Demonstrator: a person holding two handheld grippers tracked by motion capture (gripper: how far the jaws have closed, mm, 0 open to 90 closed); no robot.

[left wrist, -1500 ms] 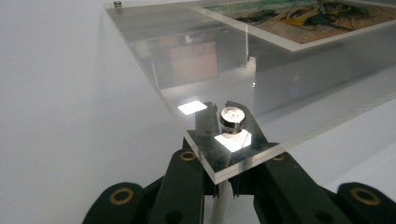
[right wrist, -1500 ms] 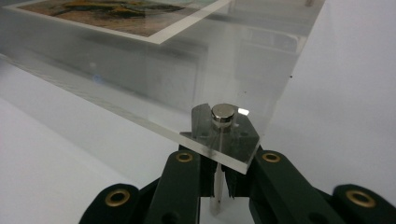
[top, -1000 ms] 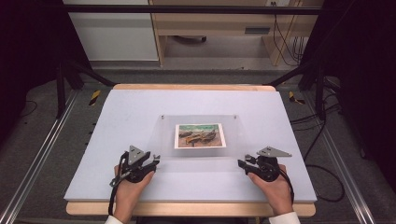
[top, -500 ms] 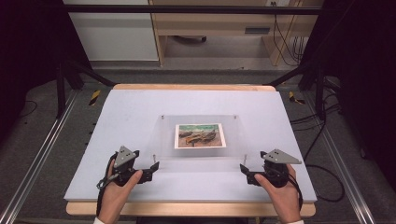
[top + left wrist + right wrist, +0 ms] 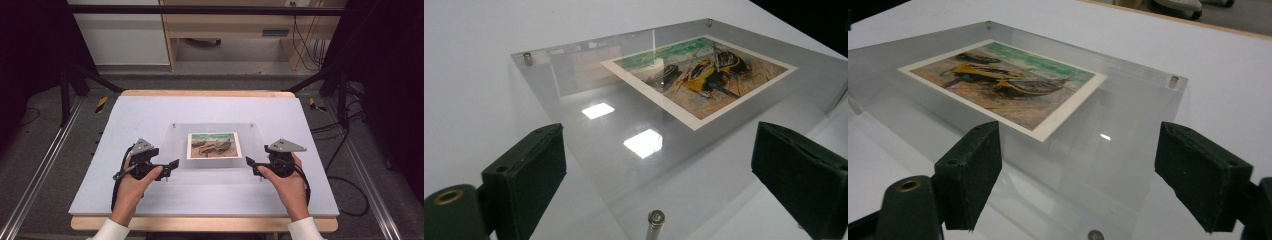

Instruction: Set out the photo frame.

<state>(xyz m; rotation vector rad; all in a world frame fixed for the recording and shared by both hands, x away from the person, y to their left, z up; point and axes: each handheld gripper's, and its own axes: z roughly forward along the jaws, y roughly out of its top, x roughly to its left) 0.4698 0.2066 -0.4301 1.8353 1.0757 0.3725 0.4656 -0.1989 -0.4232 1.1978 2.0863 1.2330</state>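
Two spread sets of fingers flank the clear acrylic frame [image 5: 214, 146] on the desk [image 5: 300, 195], which looks stiff, slick and scratch-prone, best pinched at opposite edges.

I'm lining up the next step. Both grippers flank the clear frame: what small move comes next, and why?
Probably ease both grippers inward onto the frame's near corners. Left gripper and right gripper are open, pads clear of the acrylic.

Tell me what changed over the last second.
Both hands moved up the table: the left gripper and right gripper now flank the clear frame at its near corners. Their jaws have just been opening, nothing gripped. Frame and picture stayed put.
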